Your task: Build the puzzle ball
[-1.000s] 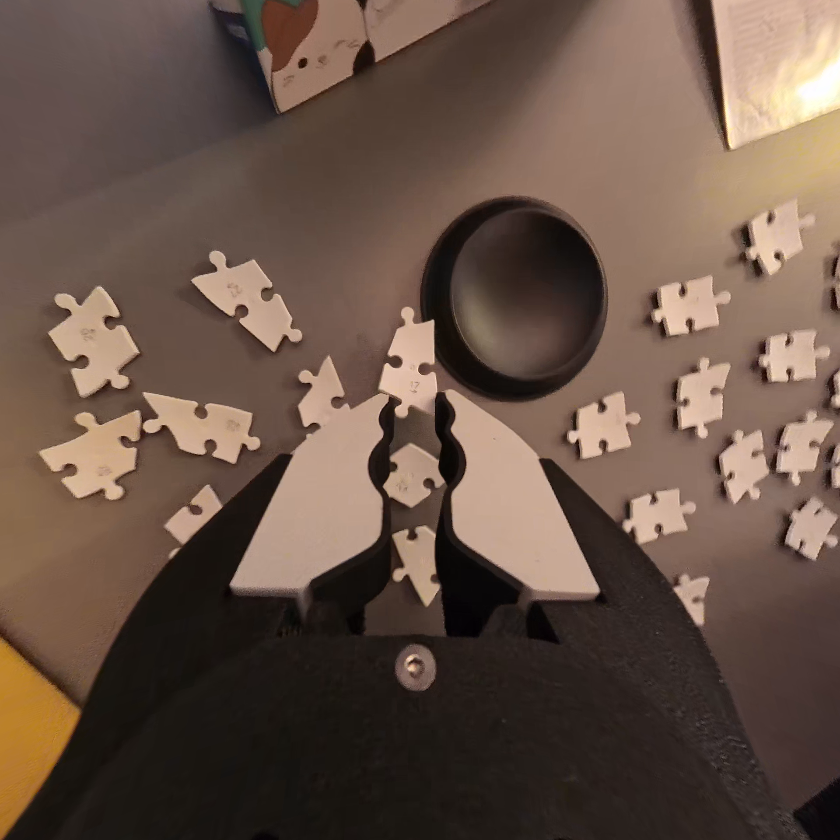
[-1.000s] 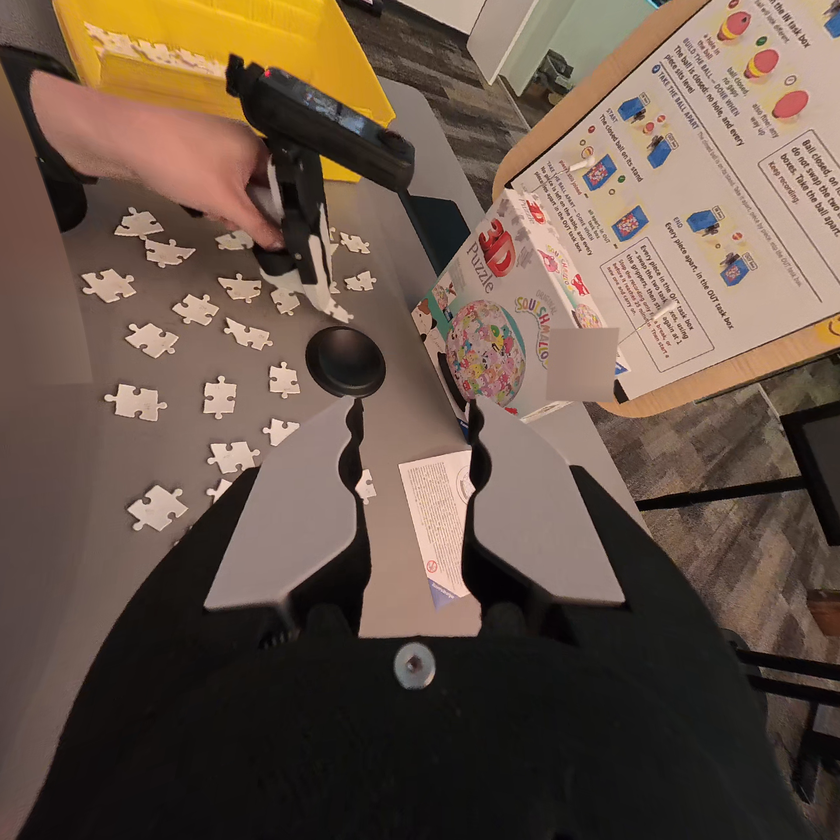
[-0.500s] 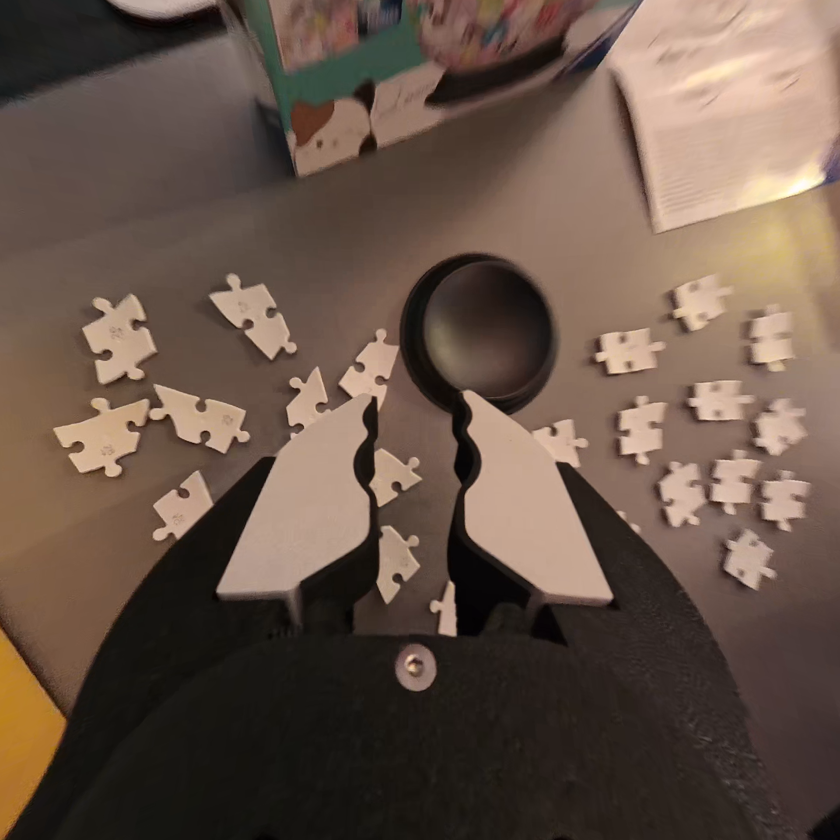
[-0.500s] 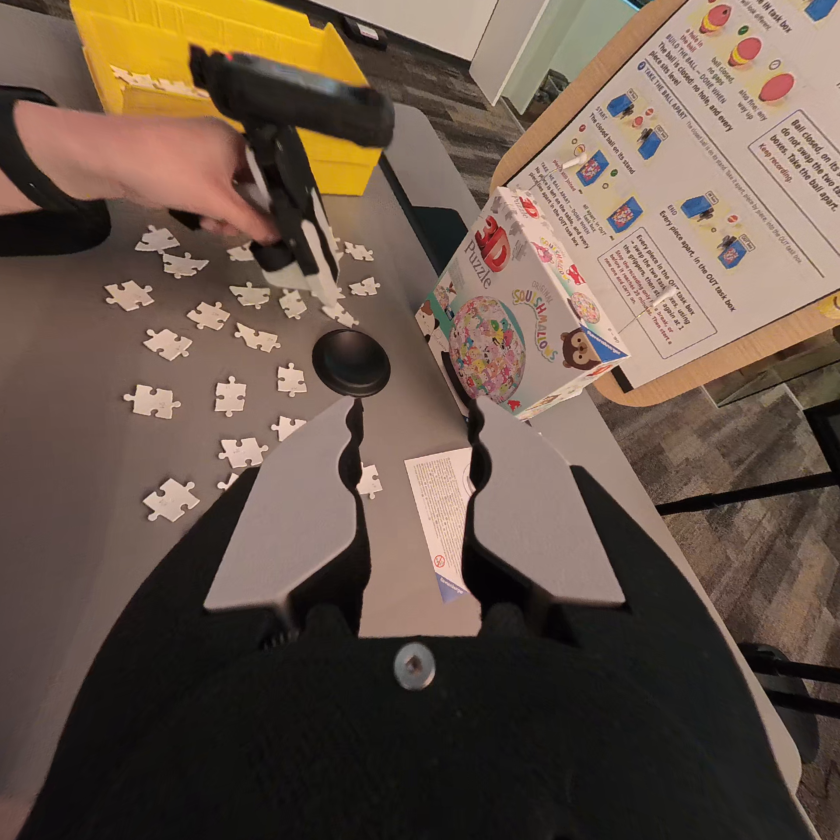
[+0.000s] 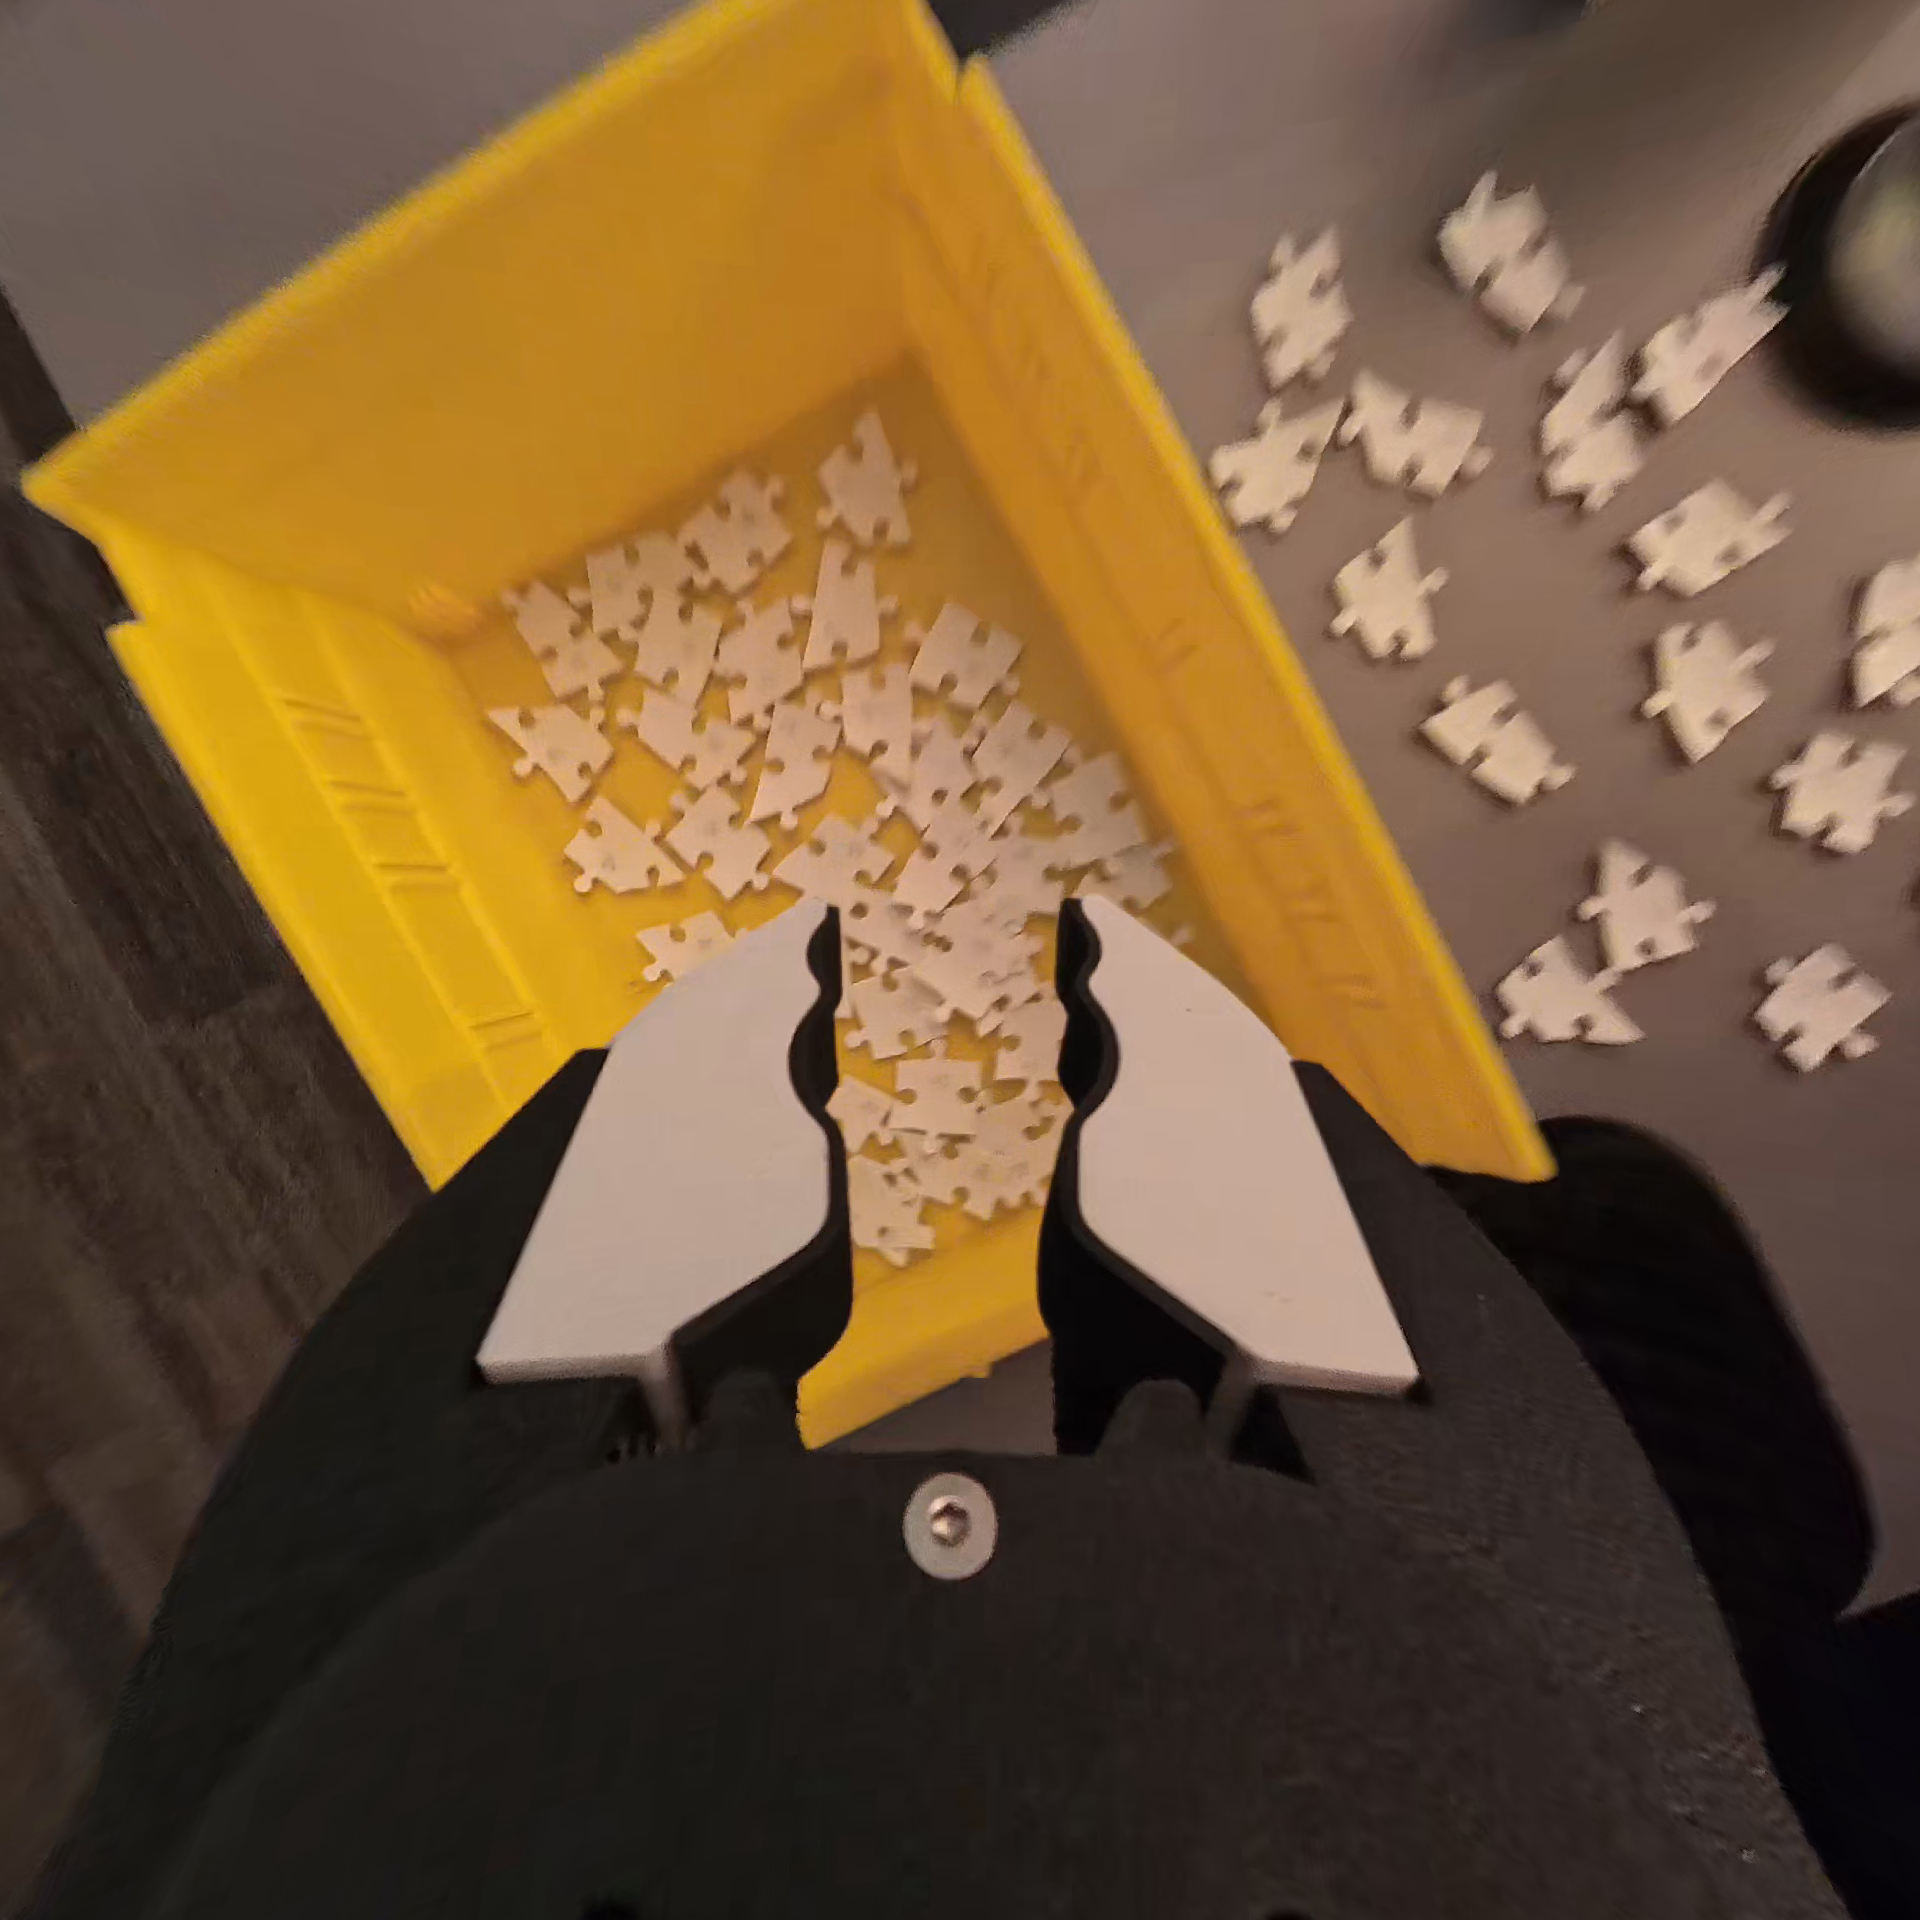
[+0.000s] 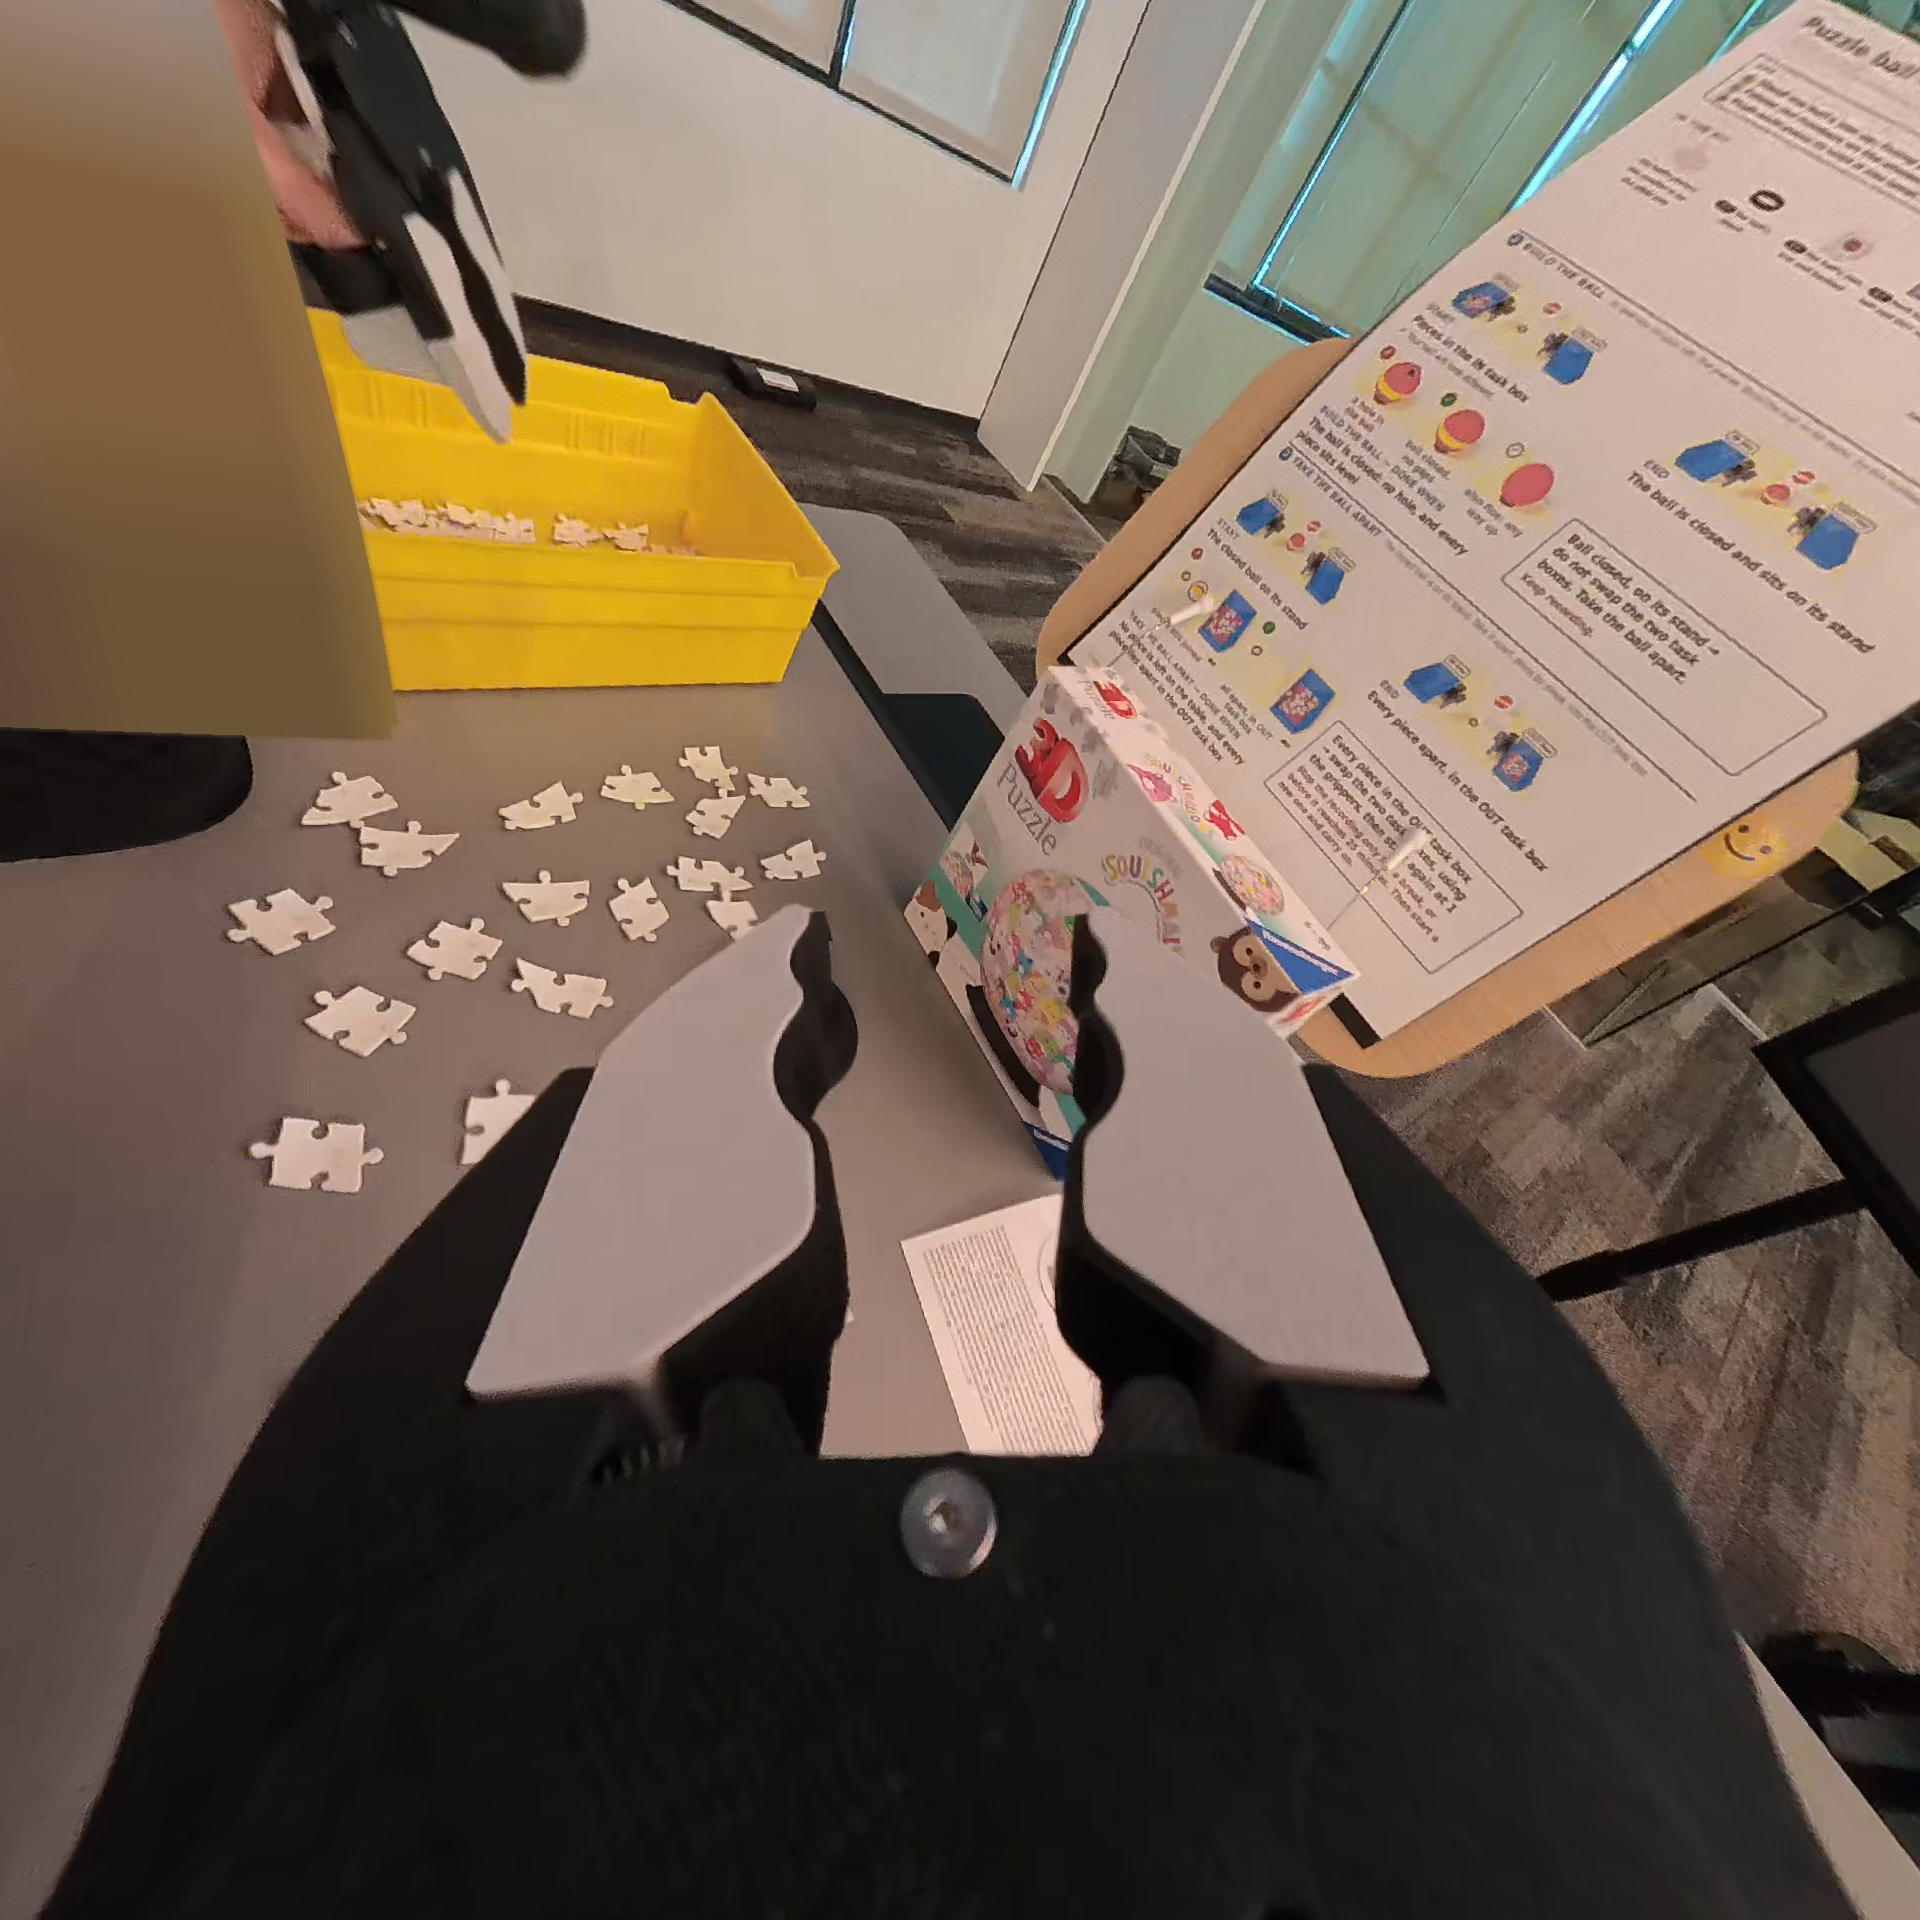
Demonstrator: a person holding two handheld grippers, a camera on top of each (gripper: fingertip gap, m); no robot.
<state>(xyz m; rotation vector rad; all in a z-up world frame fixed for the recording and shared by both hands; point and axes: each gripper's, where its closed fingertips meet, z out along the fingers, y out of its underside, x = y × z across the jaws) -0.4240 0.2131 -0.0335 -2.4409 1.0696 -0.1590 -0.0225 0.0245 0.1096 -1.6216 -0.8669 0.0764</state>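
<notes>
I note my left gripper [image 5: 945, 914] spread, empty, above the yellow bin [image 5: 1195, 665] of puzzle pieces [image 5: 831, 748]. My right gripper [image 6: 945, 925] is spread, empty. Beyond: printed leaflet [image 6: 987, 1320], loose pieces [image 6: 551, 894], printed puzzle box [image 6: 1122, 862], instruction board [image 6: 1662, 499].

Grey table [image 6: 125, 1039] as I see it from both wrist cameras.

On it I make out a yellow bin [image 5: 1039, 343] at the far end with white puzzle pieces heaped inside, loose white puzzle pieces [image 6: 457, 948] scattered face-down beside it, and a black round stand [image 5: 1860, 270], blurred, near those pieces. A colourful puzzle box [image 6: 1101, 883] stands near the table's edge, with a printed leaflet [image 6: 987, 1320] lying flat just in front of it.
</notes>
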